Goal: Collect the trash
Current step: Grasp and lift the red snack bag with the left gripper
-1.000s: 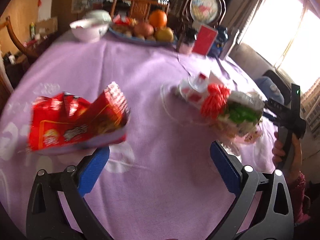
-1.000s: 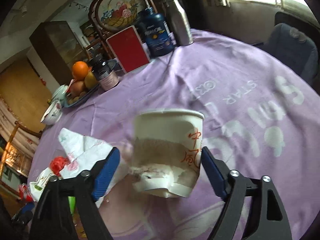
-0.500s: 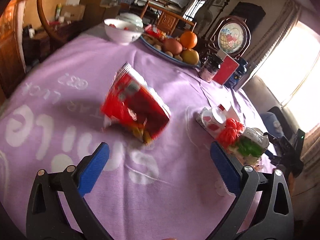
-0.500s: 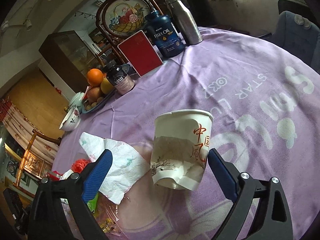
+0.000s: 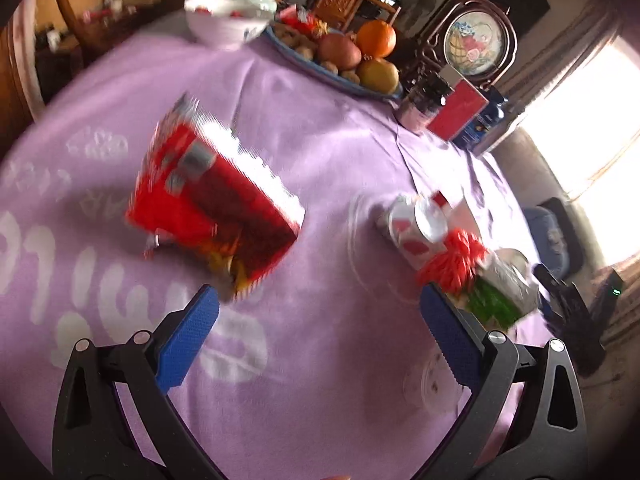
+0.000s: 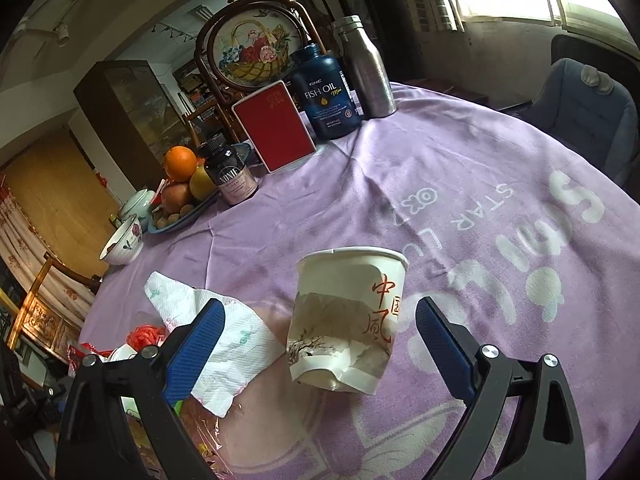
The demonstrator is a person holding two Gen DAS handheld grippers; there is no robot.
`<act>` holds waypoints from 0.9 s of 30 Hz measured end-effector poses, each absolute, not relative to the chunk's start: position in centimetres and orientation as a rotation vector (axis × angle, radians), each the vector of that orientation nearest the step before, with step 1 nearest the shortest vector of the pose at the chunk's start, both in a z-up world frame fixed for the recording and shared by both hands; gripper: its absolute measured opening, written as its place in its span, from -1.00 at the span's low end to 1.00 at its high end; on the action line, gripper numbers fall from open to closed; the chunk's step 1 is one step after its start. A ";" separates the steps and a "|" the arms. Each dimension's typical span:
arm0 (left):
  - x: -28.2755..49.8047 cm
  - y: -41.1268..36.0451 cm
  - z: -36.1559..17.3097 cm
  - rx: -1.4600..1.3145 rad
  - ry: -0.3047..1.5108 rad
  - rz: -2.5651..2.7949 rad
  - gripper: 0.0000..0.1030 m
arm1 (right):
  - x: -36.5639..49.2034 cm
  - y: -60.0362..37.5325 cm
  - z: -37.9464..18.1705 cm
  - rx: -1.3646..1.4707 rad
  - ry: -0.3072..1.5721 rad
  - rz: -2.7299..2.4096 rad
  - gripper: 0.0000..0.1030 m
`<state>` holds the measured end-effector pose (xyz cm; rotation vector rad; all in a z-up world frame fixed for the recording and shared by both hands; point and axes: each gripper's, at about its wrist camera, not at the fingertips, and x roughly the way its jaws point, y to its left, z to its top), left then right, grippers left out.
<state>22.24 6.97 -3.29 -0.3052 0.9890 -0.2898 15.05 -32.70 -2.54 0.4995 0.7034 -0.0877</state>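
A red snack bag [image 5: 216, 204] lies on the purple tablecloth just beyond my left gripper [image 5: 316, 320], which is open and empty. To its right lies a trash pile [image 5: 452, 248] of red-white wrappers, red mesh and green plastic. A crumpled white paper cup [image 6: 344, 316] with red characters stands between the spread fingers of my right gripper [image 6: 316, 332], which is open and not touching it. A white paper towel [image 6: 216, 336] lies left of the cup, partly behind the left finger.
A fruit plate [image 5: 340, 60], a white bowl [image 5: 228, 20], a dark jar [image 6: 230, 176], a red box [image 6: 276, 132], a fish oil bottle [image 6: 326, 96] and a steel bottle [image 6: 366, 76] stand at the far edge. A blue chair [image 6: 580, 112] is beyond the table.
My right gripper has opened and let go of the paper cup, which now stands free. My left gripper has swung, so the red snack bag now sits ahead of it.
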 end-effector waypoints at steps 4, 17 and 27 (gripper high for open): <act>23.9 6.0 -3.1 -0.170 0.998 -0.088 0.87 | 15.0 -32.8 -2.4 0.505 0.696 -0.088 0.84; 29.3 4.2 -5.3 -0.054 1.037 -0.258 0.87 | 15.0 -32.4 -2.1 0.485 0.685 -0.085 0.84; 26.5 6.6 -3.8 -0.038 0.878 -0.201 0.87 | 15.1 -32.2 -2.2 0.477 0.689 -0.076 0.84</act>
